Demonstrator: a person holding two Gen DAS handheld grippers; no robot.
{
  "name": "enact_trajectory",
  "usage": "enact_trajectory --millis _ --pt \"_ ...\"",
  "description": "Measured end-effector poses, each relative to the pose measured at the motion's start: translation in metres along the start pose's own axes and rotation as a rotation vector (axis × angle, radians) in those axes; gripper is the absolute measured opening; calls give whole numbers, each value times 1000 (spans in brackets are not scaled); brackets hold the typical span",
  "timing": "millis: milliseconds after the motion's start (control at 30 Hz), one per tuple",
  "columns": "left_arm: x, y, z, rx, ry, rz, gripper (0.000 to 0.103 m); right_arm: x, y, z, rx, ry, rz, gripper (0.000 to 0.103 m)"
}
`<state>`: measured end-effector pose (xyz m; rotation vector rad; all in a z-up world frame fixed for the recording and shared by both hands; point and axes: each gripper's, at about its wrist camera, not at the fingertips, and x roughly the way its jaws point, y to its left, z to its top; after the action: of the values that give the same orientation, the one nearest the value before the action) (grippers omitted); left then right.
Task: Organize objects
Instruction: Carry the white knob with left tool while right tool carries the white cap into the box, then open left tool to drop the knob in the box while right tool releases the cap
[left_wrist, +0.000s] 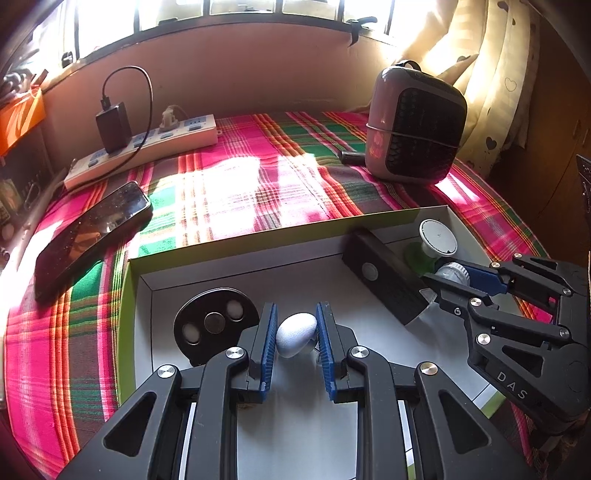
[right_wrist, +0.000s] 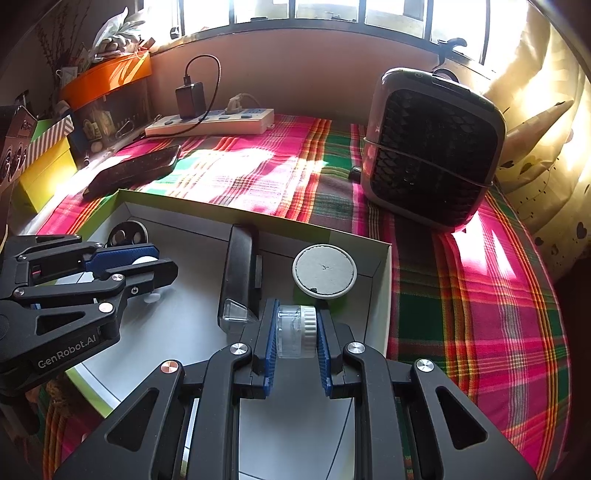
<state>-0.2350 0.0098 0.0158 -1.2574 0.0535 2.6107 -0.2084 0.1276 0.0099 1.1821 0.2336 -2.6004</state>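
A shallow white box with green sides (left_wrist: 236, 242) (right_wrist: 380, 273) lies on the plaid cloth. My left gripper (left_wrist: 296, 328) is shut on a white egg-shaped object (left_wrist: 296, 334) over the box floor; it also shows in the right wrist view (right_wrist: 147, 264). My right gripper (right_wrist: 295, 328) is shut on a small clear bottle with a white ribbed cap (right_wrist: 295, 330); it also shows in the left wrist view (left_wrist: 448, 277). In the box lie a round black disc (left_wrist: 216, 321) (right_wrist: 127, 232), a long black bar (left_wrist: 384, 275) (right_wrist: 242, 269) and a white round-topped piece (left_wrist: 437, 238) (right_wrist: 324, 270).
A black phone (left_wrist: 92, 236) (right_wrist: 133, 170) lies left of the box. A white power strip with a charger (left_wrist: 147, 146) (right_wrist: 210, 122) is at the back. A grey fan heater (left_wrist: 415, 125) (right_wrist: 432, 147) stands back right. Curtains hang right; boxes (right_wrist: 48, 162) stand left.
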Motion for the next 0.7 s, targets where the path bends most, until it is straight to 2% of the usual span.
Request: enact_trajectory --millis 533,700 --pt "0 2 1 -9 -5 7 21 0 3 -1 -11 -5 -24 20" --pt "0 3 2 -16 -6 8 24 -1 4 -1 -14 -4 -30 21"
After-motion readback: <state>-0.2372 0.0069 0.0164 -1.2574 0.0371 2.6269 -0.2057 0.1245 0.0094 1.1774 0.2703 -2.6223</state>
